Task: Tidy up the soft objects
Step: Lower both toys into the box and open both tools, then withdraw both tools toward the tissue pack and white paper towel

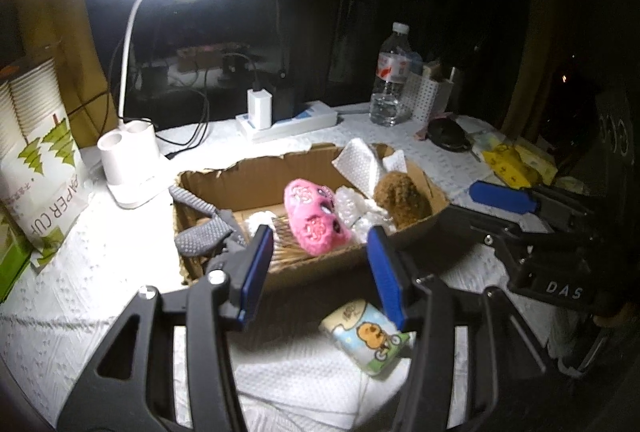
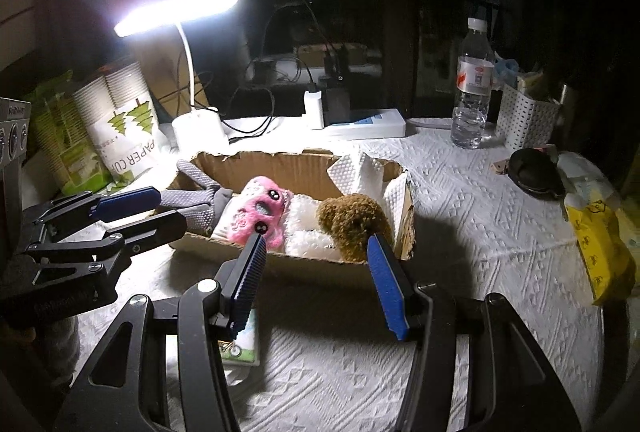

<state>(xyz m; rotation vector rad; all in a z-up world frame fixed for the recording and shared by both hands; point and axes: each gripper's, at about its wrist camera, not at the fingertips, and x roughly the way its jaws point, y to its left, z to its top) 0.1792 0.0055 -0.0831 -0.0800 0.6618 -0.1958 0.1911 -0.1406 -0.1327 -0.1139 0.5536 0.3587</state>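
An open cardboard box (image 1: 316,274) (image 2: 312,264) sits mid-table. In it lie a pink plush toy (image 1: 314,218) (image 2: 260,216), a brown plush (image 1: 402,198) (image 2: 352,222), bubble wrap (image 1: 354,208) and paper towel (image 1: 360,160). A grey glove (image 1: 204,228) (image 2: 196,200) hangs over its left wall. A small tissue pack (image 1: 366,336) (image 2: 240,346) lies on the cloth in front of the box. My left gripper (image 1: 320,272) is open and empty above the box's near wall. My right gripper (image 2: 316,280) is open and empty in front of the box.
A lit desk lamp (image 1: 132,168) (image 2: 200,128) stands behind the box, with a paper-cup bag (image 1: 40,160) at left. A power strip (image 1: 288,122), water bottle (image 1: 390,76) (image 2: 472,88), white basket (image 2: 528,120), black pouch (image 2: 536,172) and yellow packs (image 2: 604,252) lie at back and right.
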